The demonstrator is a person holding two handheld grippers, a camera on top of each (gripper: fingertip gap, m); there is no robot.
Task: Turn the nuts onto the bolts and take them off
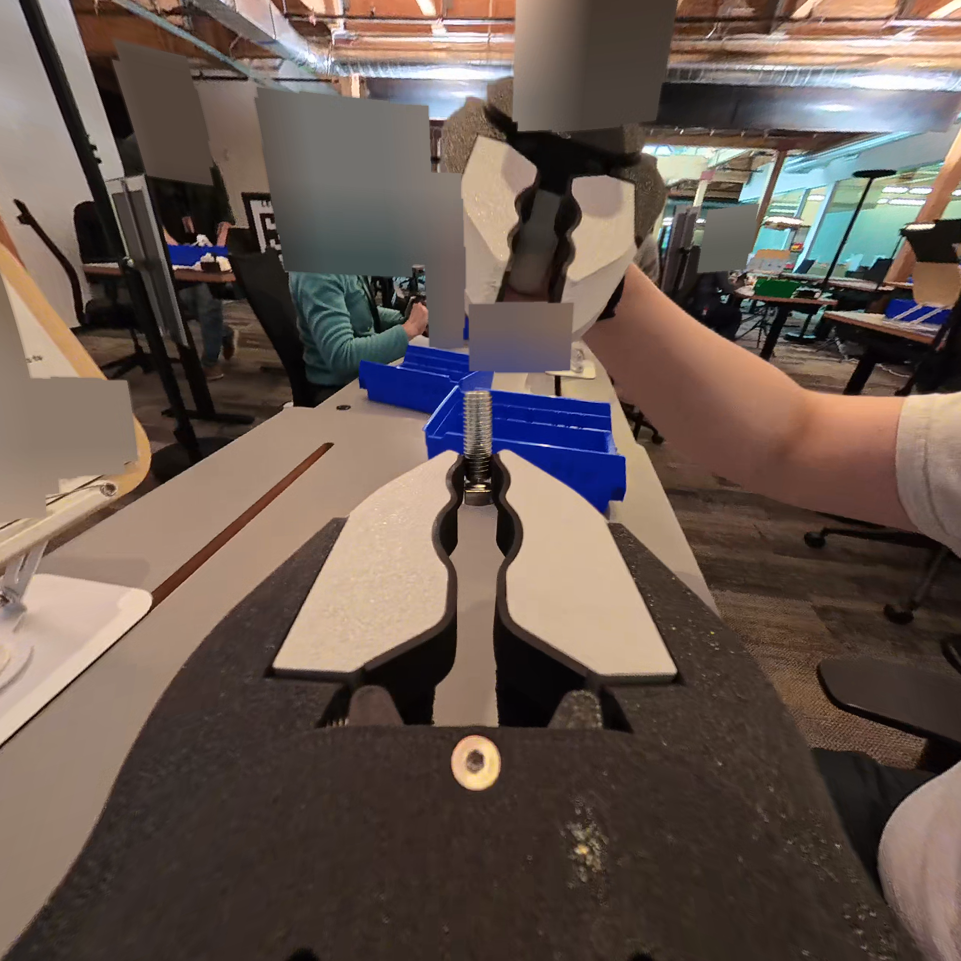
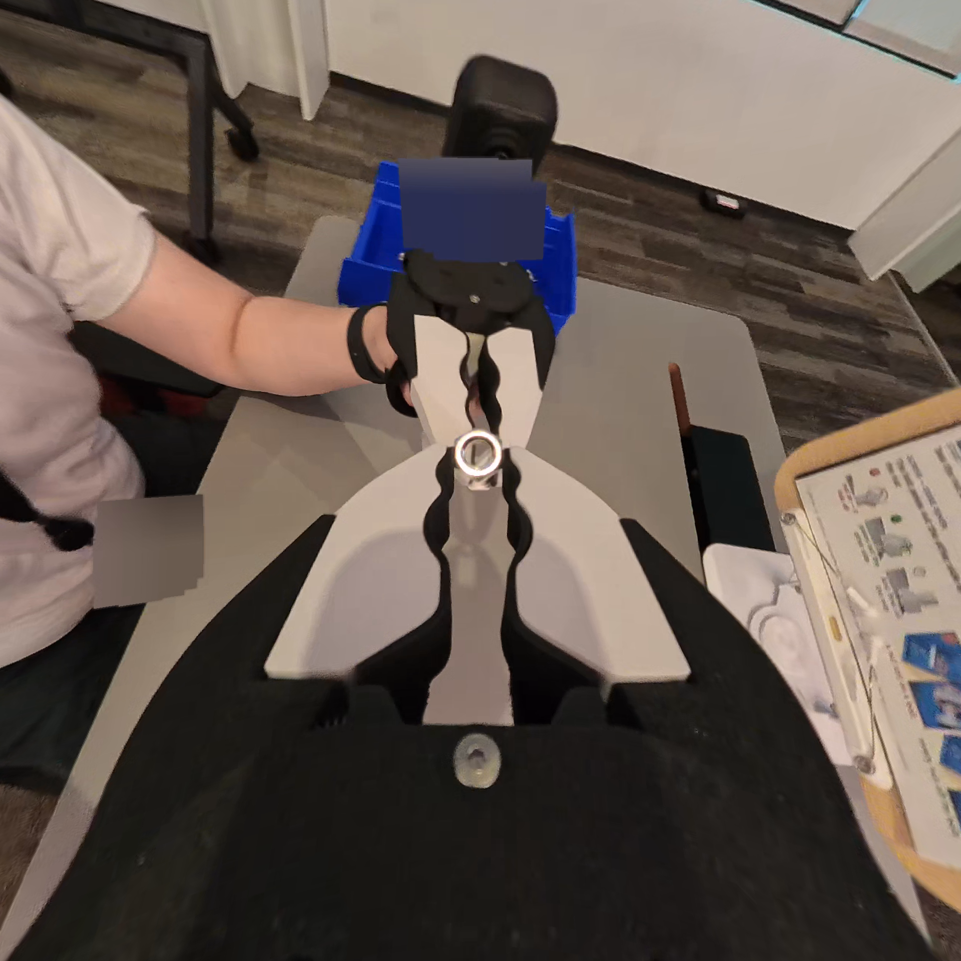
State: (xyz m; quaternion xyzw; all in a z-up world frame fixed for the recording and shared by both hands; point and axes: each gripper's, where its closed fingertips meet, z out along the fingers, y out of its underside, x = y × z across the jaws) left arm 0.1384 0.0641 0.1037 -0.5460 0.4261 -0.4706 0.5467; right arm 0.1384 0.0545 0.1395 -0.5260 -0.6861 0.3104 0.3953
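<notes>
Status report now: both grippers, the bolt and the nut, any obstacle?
Left gripper shut on bolt, threads pointing forward. Right gripper shut on nut, held above the bolt, not yet on. Nothing between them.

**Even indoor light, sharp centre, bent and smeared edges**

Both views are bright and evenly lit from overhead. In the left wrist view, ceiling lamps glow as pale streaks and the bolt stands crisp with small glints on its thread. Straight lines bow strongly toward the borders. In the right wrist view, the nut shines with a bright ring of glare, soft shadows fan across the grey table, and the board with pictures at the right edge is smeared by blur.
</notes>
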